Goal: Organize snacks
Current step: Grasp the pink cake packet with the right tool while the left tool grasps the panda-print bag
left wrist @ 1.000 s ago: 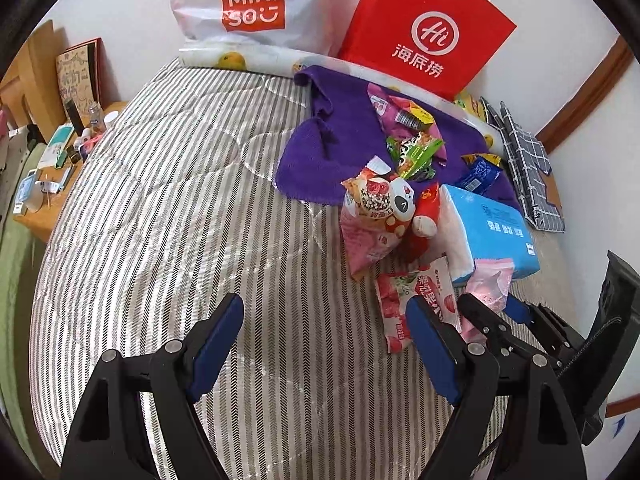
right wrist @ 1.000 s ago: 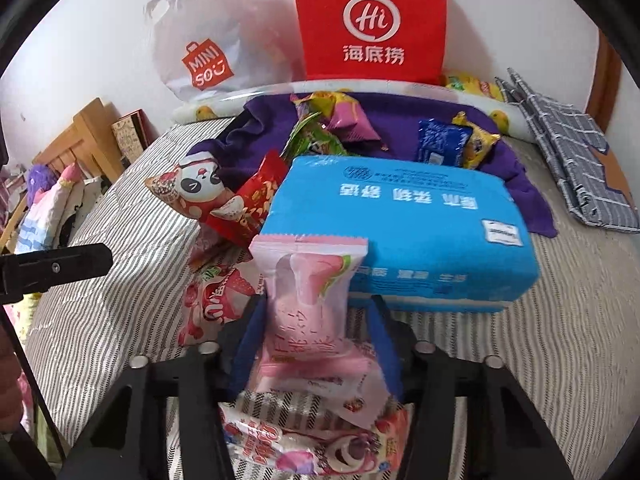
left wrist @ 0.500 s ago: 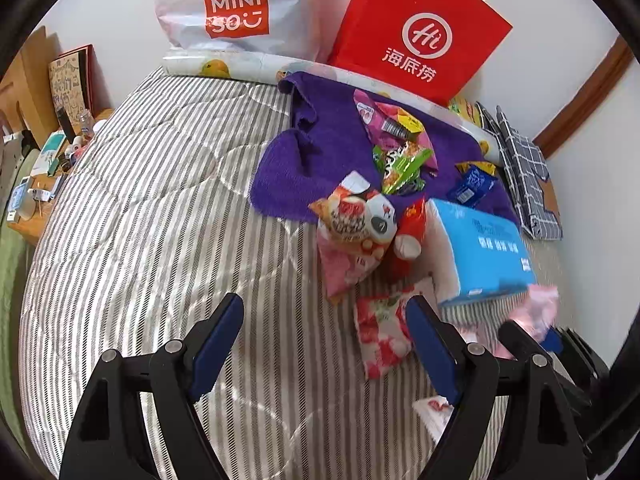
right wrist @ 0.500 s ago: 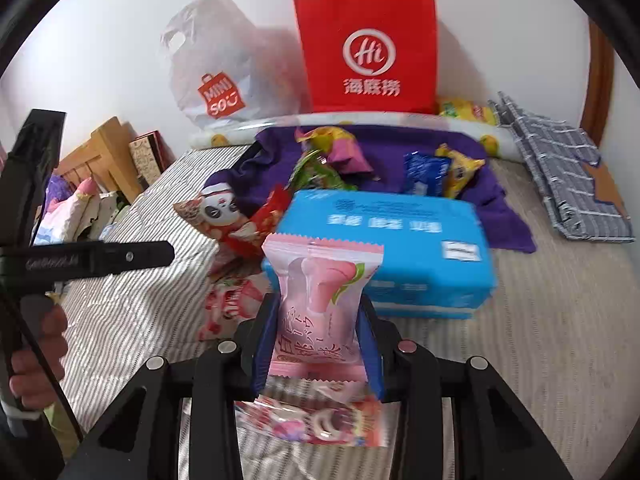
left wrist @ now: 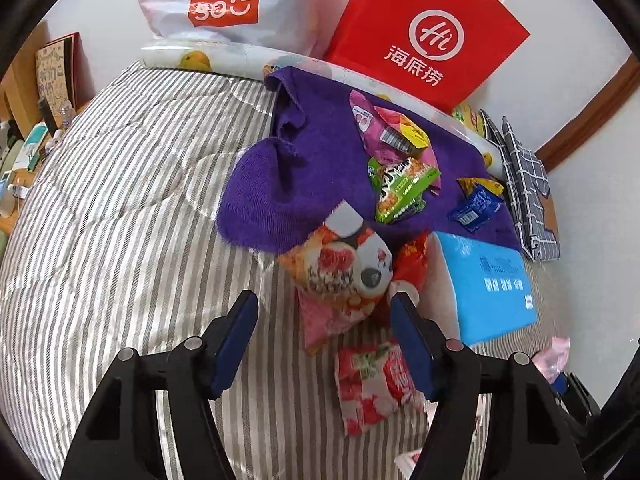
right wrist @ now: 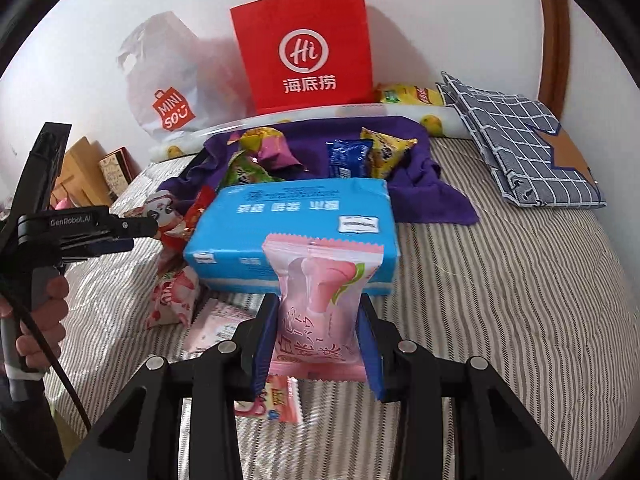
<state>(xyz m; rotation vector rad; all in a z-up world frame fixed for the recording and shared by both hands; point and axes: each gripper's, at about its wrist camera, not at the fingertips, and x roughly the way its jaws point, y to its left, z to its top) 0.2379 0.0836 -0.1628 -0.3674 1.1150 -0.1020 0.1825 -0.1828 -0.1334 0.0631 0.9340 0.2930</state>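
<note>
My right gripper (right wrist: 318, 328) is shut on a pink snack packet (right wrist: 320, 300), held upright above the striped bed in front of a blue tissue pack (right wrist: 296, 224). My left gripper (left wrist: 326, 320) hangs over the bed with its jaws closing. A panda-face snack bag (left wrist: 340, 268) lies just beyond and between its blue fingertips (left wrist: 240, 328), and the pads do not touch it. A red-and-white strawberry packet (left wrist: 372, 384) lies under the right finger. More snacks sit on a purple towel (left wrist: 280, 184): a green packet (left wrist: 400, 188), a pink-yellow bag (left wrist: 388, 132) and a small blue packet (left wrist: 476, 204).
A red paper bag (left wrist: 428, 32) and a white Miniso bag (left wrist: 224, 0) stand against the wall behind the bed. A folded checked cloth (right wrist: 520, 148) lies at the right. A hand (right wrist: 44, 312) holds the left gripper's handle. Loose packets (right wrist: 276, 400) lie under the right gripper.
The left gripper moved forward to the panda bag and its jaws narrowed. The right gripper pulled back and rose with the pink packet, away from the tissue pack.
</note>
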